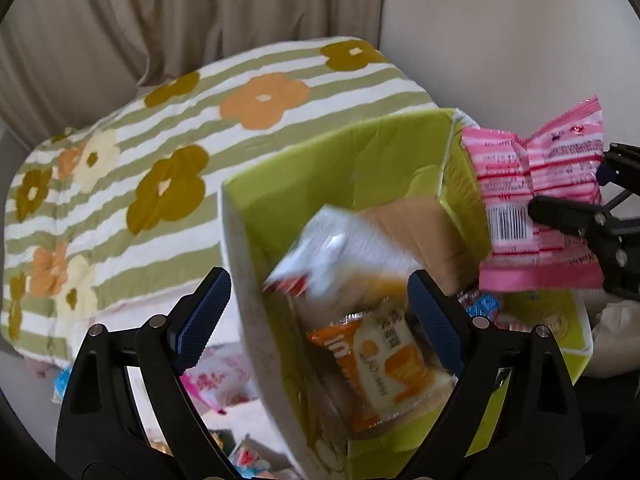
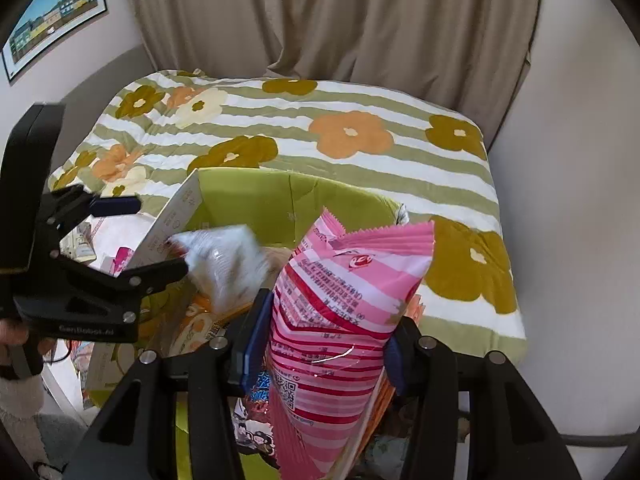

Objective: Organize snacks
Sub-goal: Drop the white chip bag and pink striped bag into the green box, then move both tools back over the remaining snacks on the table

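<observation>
A lime-green cardboard box (image 1: 340, 152) stands open on the bed, also in the right wrist view (image 2: 280, 196). My left gripper (image 1: 316, 312) is open above it, jaws wide apart. A white packet (image 1: 340, 248) is blurred in the air between the jaws, over an orange-and-white snack pack (image 1: 384, 360) lying in the box. The white packet shows blurred in the right wrist view (image 2: 224, 260). My right gripper (image 2: 320, 344) is shut on a pink striped snack bag (image 2: 340, 300), held upright beside the box's right wall (image 1: 540, 200).
A green-striped flowered quilt (image 1: 160, 160) covers the bed behind the box. Several loose snack packets (image 1: 224, 388) lie left of the box. A beige curtain (image 2: 340, 20) hangs behind; a framed picture (image 2: 52, 12) is on the left wall.
</observation>
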The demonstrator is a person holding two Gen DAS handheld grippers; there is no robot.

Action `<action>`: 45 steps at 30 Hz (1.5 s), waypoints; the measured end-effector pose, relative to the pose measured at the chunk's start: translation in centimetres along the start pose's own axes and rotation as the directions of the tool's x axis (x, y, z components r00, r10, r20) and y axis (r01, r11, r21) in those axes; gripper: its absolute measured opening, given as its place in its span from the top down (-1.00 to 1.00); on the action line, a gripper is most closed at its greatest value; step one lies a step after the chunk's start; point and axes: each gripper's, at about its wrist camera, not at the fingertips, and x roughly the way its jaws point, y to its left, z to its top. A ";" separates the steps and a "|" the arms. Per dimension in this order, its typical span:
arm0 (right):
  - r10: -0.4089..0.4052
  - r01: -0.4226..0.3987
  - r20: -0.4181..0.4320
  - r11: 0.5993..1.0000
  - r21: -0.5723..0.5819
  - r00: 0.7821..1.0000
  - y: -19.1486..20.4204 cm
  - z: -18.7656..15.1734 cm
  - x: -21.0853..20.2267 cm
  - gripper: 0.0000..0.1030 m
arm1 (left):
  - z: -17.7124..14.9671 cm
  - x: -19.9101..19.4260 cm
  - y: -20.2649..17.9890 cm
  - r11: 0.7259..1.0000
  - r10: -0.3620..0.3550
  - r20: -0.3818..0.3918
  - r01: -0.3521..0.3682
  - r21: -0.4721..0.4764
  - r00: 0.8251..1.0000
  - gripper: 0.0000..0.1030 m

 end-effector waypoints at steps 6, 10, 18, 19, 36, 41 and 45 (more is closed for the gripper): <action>0.043 -0.045 0.024 0.993 0.106 0.999 0.6 -0.4 0.1 0.12 | -2.7 -1.9 2.7 0.994 -0.074 0.019 0.076 -0.085 0.997 -0.73; 0.072 -0.072 0.009 0.986 0.153 0.997 0.8 -0.2 0.8 0.11 | -3.5 -2.7 4.0 0.989 -0.086 0.032 0.089 -0.116 0.996 -0.73; -0.034 0.035 -0.009 0.989 0.145 0.999 1.1 -0.6 2.0 -0.91 | -4.4 -4.2 4.7 0.987 -0.068 0.054 0.075 -0.142 0.996 -0.73; -0.025 0.021 0.021 0.989 0.148 0.999 1.2 -1.0 1.3 -0.99 | -4.6 -4.5 4.8 0.987 -0.066 0.057 0.073 -0.143 0.996 -0.73; 0.097 -0.105 0.118 0.993 0.057 0.988 5.4 -4.7 -5.5 -0.99 | -10.9 -10.0 3.5 0.968 -0.053 0.083 0.072 -0.241 0.995 -0.73; 0.166 -0.178 0.167 0.982 0.060 0.972 7.4 -5.8 -6.8 -0.99 | -14.3 -11.9 3.8 0.965 0.004 0.060 0.012 -0.264 0.998 -0.73; 0.183 -0.188 0.203 0.982 0.008 0.962 10.5 -6.0 -8.2 -0.99 | -17.3 -14.1 5.7 0.952 0.048 0.070 -0.025 -0.305 0.996 -0.73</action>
